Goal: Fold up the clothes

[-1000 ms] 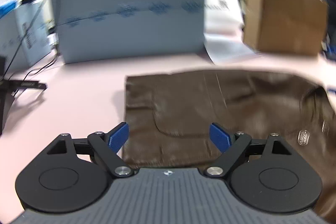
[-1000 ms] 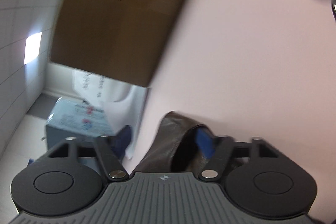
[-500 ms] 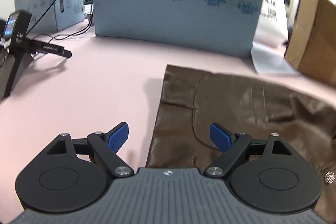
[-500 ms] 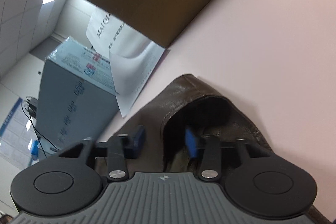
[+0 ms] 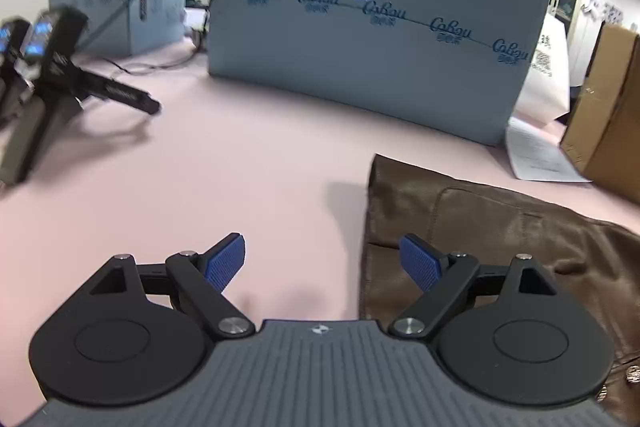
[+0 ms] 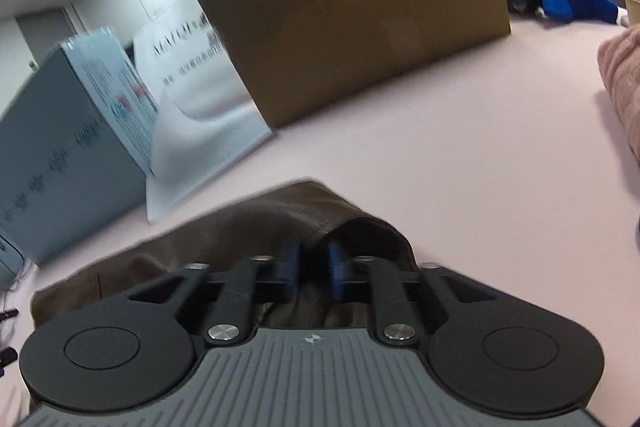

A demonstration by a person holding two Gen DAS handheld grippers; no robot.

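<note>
Two grippers work a brown jacket (image 5: pixel 500 227) on the pink counter (image 5: pixel 240 167): left gripper (image 5: pixel 322 261) spread wide over its edge, right gripper (image 6: pixel 313 269) just reopening, fold between its pads.

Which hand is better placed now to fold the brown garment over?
Right. The right gripper has a brown garment fold between its jaws, which have just been opening; the left gripper is open, empty.
</note>
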